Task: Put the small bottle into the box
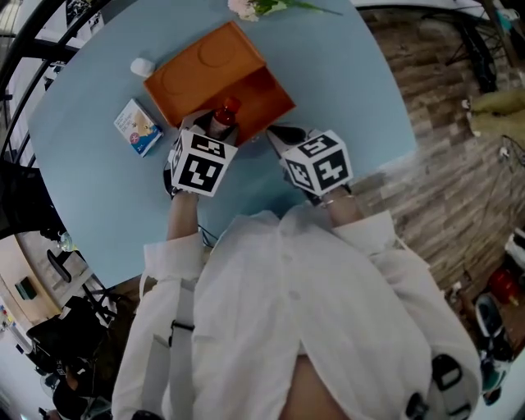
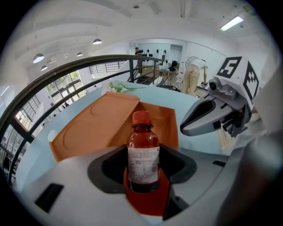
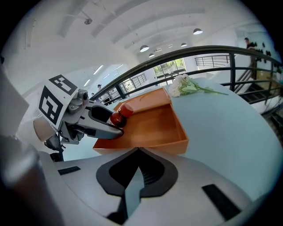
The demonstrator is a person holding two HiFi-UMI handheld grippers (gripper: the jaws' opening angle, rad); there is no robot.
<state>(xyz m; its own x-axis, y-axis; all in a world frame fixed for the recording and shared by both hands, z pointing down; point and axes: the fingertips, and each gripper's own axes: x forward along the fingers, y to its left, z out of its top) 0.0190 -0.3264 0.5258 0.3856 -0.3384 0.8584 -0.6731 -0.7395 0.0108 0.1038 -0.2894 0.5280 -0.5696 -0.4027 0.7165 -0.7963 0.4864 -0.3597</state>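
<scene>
A small brown bottle [image 2: 143, 155] with a red cap [image 1: 229, 105] and a white label stands upright between the jaws of my left gripper [image 1: 212, 123], which is shut on its body. It hangs at the near left edge of the open orange box [image 1: 262, 92], whose lid [image 1: 197, 67] lies flat to the left. In the right gripper view the bottle [image 3: 120, 115] shows over the box [image 3: 152, 126] tray. My right gripper [image 1: 285, 136] is shut and empty, just beside the box's near edge, apart from the bottle.
On the round light-blue table [image 1: 344, 74], a small blue-and-white carton [image 1: 137, 126] and a white cap-like item [image 1: 142, 66] lie left of the box. Flowers [image 1: 256, 7] lie at the far edge. Wooden floor [image 1: 443, 164] lies beyond the table's right edge.
</scene>
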